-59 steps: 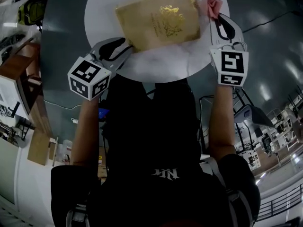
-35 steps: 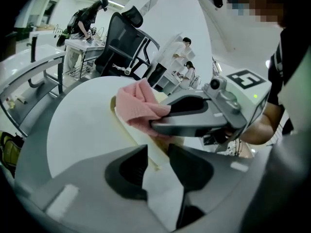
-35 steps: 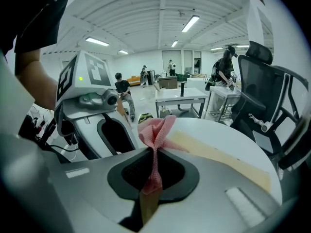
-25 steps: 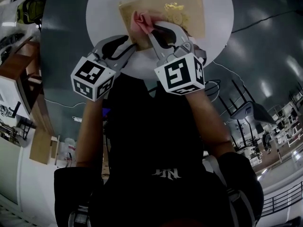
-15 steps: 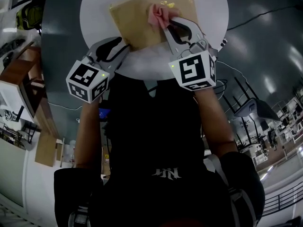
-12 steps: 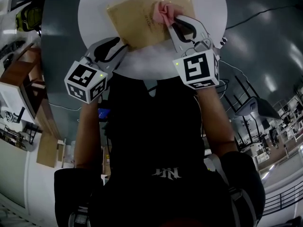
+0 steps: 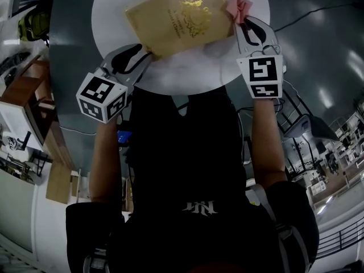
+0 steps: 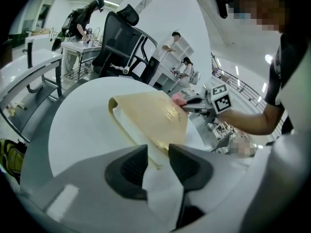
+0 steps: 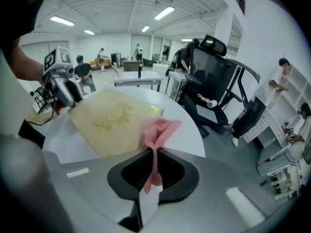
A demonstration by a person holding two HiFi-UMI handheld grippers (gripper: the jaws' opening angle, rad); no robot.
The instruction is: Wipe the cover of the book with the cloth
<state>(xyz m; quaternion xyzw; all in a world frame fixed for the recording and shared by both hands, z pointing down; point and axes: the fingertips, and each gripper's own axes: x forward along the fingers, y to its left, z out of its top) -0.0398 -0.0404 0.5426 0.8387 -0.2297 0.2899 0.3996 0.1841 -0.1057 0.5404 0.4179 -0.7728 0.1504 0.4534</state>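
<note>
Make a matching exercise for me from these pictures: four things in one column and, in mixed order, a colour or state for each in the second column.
Things:
1. book
2. cloth
3. table
4. left gripper

Colours or states:
A. white and round
B. jaws closed on the book's corner
C. pink, pinched in the right gripper
D. gold cover with an emblem

Pairs: 1-D, 2-C, 3-A, 4-B
</note>
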